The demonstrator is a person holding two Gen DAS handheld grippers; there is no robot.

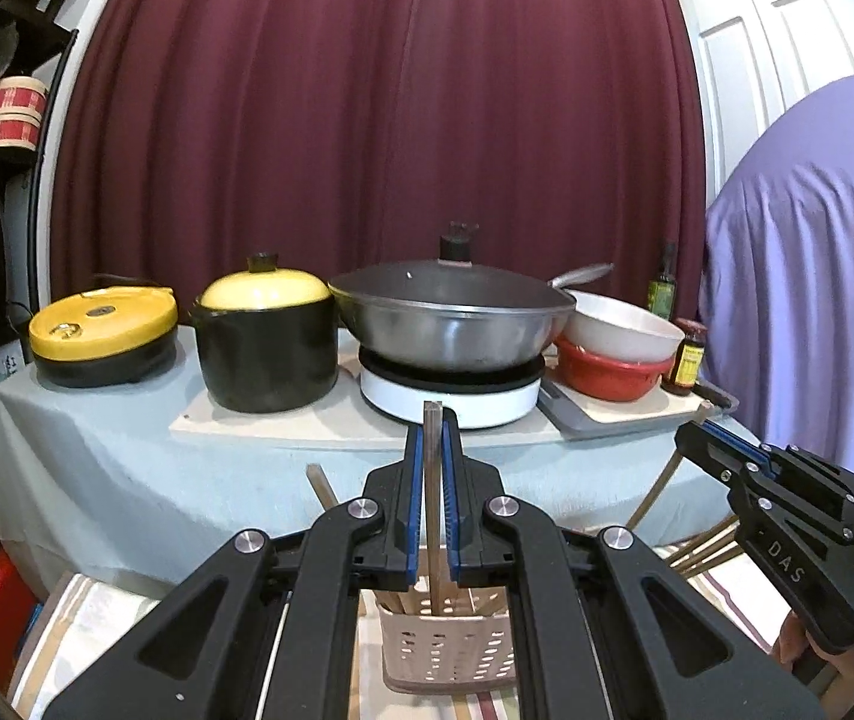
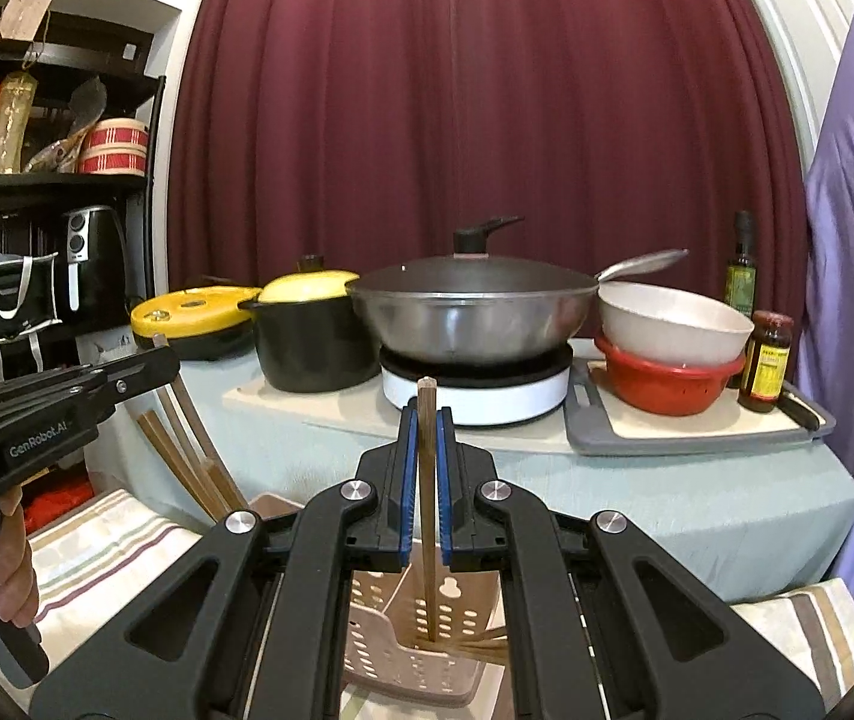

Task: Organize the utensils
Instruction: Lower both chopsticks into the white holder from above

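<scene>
My left gripper (image 1: pixel 432 420) is shut on an upright wooden chopstick (image 1: pixel 431 510) whose lower end reaches down into a beige perforated utensil holder (image 1: pixel 445 648). My right gripper (image 2: pixel 425 414) is shut on another wooden chopstick (image 2: pixel 427 510), its lower end inside the same beige holder (image 2: pixel 420 642), where several more chopsticks lean. In the left wrist view the right gripper (image 1: pixel 688 429) shows at the right, with chopsticks (image 1: pixel 709 552) fanned below it. In the right wrist view the left gripper (image 2: pixel 156 354) shows at the left, held by a hand (image 2: pixel 3 564).
Behind stands a table with a pale blue cloth (image 1: pixel 126 468) bearing a yellow-lidded cooker (image 1: pixel 104 339), a black pot (image 1: pixel 267 348), a wok (image 1: pixel 451 318) on a white hob, stacked bowls (image 1: pixel 619 348) and sauce bottles (image 2: pixel 766 360). A striped cloth (image 2: pixel 102 552) lies under the holder. Shelves stand at left.
</scene>
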